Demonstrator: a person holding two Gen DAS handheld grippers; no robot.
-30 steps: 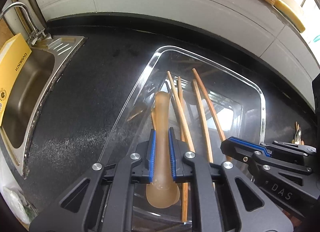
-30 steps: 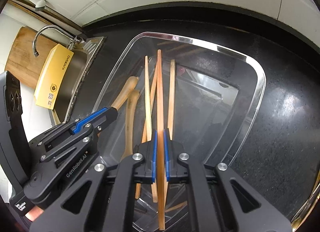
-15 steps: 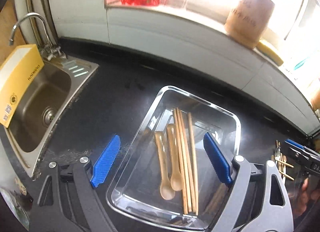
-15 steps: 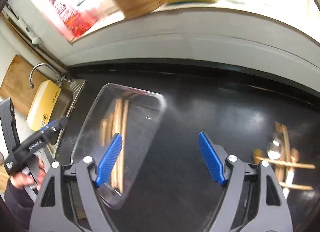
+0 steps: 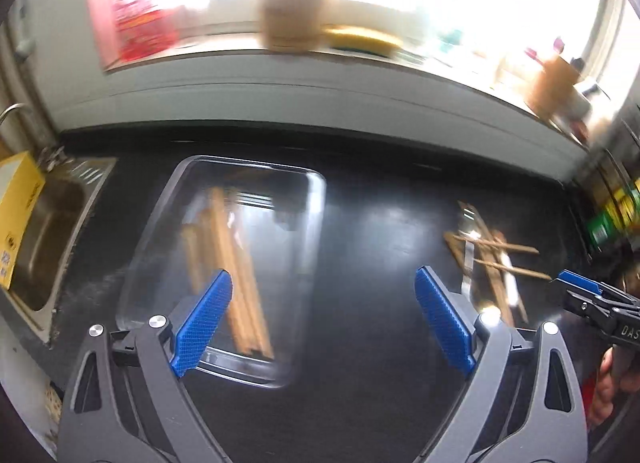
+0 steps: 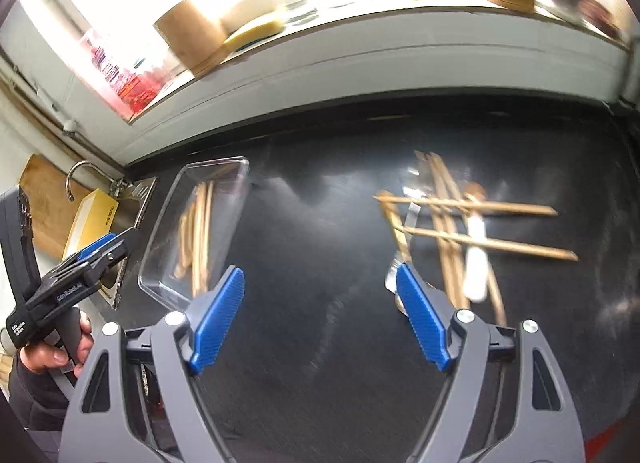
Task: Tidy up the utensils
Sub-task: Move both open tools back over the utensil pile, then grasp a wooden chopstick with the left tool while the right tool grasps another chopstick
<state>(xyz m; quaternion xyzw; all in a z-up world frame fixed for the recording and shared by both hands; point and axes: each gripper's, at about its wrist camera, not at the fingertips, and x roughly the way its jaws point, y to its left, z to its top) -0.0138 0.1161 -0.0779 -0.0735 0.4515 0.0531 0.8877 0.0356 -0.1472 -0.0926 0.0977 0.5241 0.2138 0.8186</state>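
Note:
A clear glass tray point(image 5: 248, 162) on the black counter holds wooden chopsticks and spoons point(image 5: 228, 255), blurred by motion. My left gripper point(image 5: 322, 275) hangs above the counter at the tray's right edge, its jaws opening with nothing between them. To the right lies a loose pile of chopsticks and cutlery point(image 5: 492, 259). In the right wrist view my right gripper point(image 6: 320, 271) stands open and empty over bare counter, between the tray point(image 6: 192, 171) and the pile point(image 6: 460, 223), which includes a white-handled utensil point(image 6: 476, 259). Each gripper shows at the edge of the other's view.
A steel sink point(image 5: 44, 223) with a yellow box point(image 5: 16, 215) sits left of the tray, a tap point(image 6: 76, 175) behind it. A white ledge along the back wall carries a cardboard roll point(image 6: 188, 35), a yellow sponge point(image 6: 252, 29) and packages. A person's hand point(image 6: 48, 351) holds the left gripper.
Both grippers let go of what they held in the tray, a wooden spoon on the left and a chopstick on the right, opened wide, rose and swung right towards the loose pile.

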